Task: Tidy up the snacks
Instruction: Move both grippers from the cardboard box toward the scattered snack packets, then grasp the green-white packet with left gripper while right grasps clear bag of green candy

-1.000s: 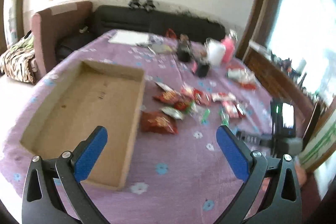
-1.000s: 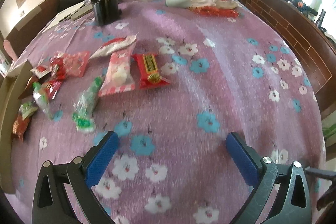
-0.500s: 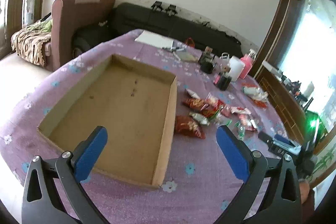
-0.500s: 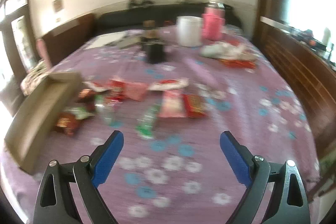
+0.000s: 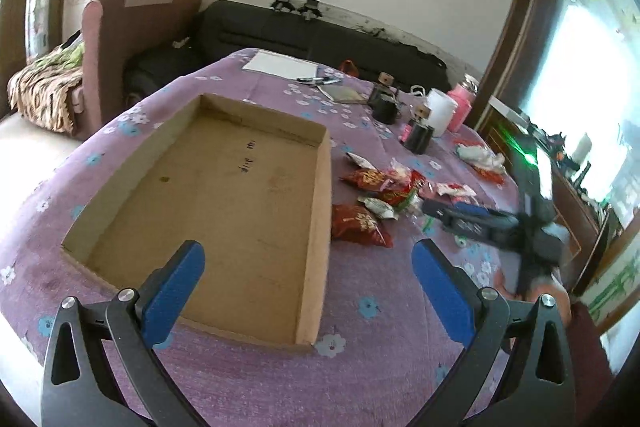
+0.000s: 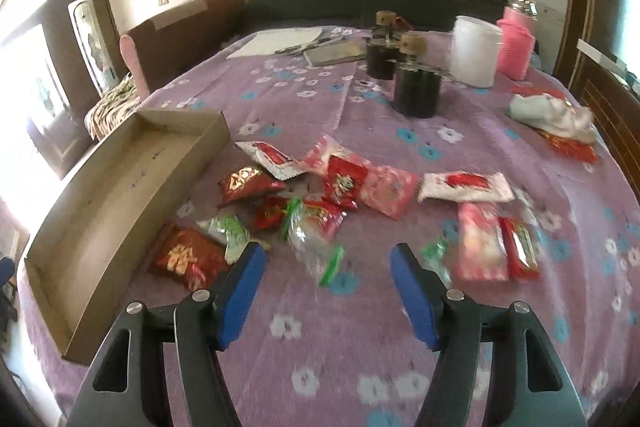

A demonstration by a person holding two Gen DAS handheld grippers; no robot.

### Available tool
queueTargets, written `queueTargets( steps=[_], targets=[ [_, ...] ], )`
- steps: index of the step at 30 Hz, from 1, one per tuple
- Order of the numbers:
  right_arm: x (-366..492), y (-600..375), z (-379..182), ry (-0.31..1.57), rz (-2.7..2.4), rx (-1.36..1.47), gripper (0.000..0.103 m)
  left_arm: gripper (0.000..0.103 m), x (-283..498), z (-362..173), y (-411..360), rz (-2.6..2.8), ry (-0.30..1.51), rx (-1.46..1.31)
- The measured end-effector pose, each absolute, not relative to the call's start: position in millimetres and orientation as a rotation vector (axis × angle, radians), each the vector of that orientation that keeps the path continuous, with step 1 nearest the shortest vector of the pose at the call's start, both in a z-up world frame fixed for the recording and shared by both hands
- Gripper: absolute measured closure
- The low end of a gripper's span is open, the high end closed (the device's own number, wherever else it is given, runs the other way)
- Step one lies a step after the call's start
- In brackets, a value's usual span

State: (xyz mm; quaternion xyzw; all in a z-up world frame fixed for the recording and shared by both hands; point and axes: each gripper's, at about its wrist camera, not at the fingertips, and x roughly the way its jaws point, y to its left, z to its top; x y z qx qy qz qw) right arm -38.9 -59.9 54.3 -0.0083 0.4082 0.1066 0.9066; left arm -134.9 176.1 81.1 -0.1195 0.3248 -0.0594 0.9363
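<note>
**Soft, crinkly packets — pinch them in the middle**

We see a heap of small shiny snack packets [image 6: 320, 195] on the purple flowered tablecloth [image 6: 360, 367], just beside the long wall of the flat brown cardboard box [image 5: 320, 227]. The box holds no snacks yet, so we think the sorting has hardly begun.

Our right gripper [image 6: 326, 291] hangs over the cloth near the heap. Its blue jaws are closing, but nothing is between them and they grip nothing. Just ahead of it lies a clear packet with green ends [image 6: 316, 247]. A dark red packet with gold writing [image 6: 186, 259] lies next to the box wall.

Our left gripper [image 5: 308, 291] is over the near part of the box with its jaws wide apart and nothing in them.

We think these packets are very light and soft. The wrappers look slick, so a pinch at a thin edge may slip off. A hold across the puffy middle seems safer — but gentle, since the food inside could crush. The packets overlap, so one grab may drag a neighbour along. The red one by the box lies mostly alone and looks easiest.
</note>
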Motion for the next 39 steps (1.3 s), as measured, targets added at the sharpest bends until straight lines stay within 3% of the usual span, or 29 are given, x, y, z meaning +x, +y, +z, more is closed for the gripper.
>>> queueTargets(
  steps=[7,8,9,10,16,24,34,39],
  targets=[
    [-20.3,-54.0,33.3,0.889,0.271,0.022,0.036,0.000,-129.8,79.5,154.6,-0.170,0.675,-0.174],
    [-19.5,-55.0,30.5,0.896,0.280,0.038,0.049,0.000,-128.2,79.7,149.8,-0.175,0.678,-0.156],
    [-19.0,-57.0,28.2,0.907,0.295,0.061,0.070,0.000,-127.2,79.9,146.1,-0.181,0.680,-0.145],
    [-18.1,-58.8,26.6,0.918,0.303,0.079,0.079,0.000,-125.8,80.1,142.9,-0.188,0.683,-0.136],
    [-33.1,-85.5,32.4,0.918,0.314,0.207,0.083,0.000,-110.4,85.4,108.9,-0.215,0.709,-0.021],
    [-70.5,-142.8,62.2,0.745,0.214,0.299,0.083,0.001,-39.4,68.9,56.1,-0.287,0.866,0.050],
    [-64.8,-165.4,51.1,0.769,0.225,0.405,0.082,0.057,32.6,27.2,34.0,-0.295,1.062,0.104],
    [-64.7,-162.7,47.7,0.774,0.231,0.403,0.082,0.064,30.2,20.1,23.8,-0.272,1.043,0.207]
  ],
)
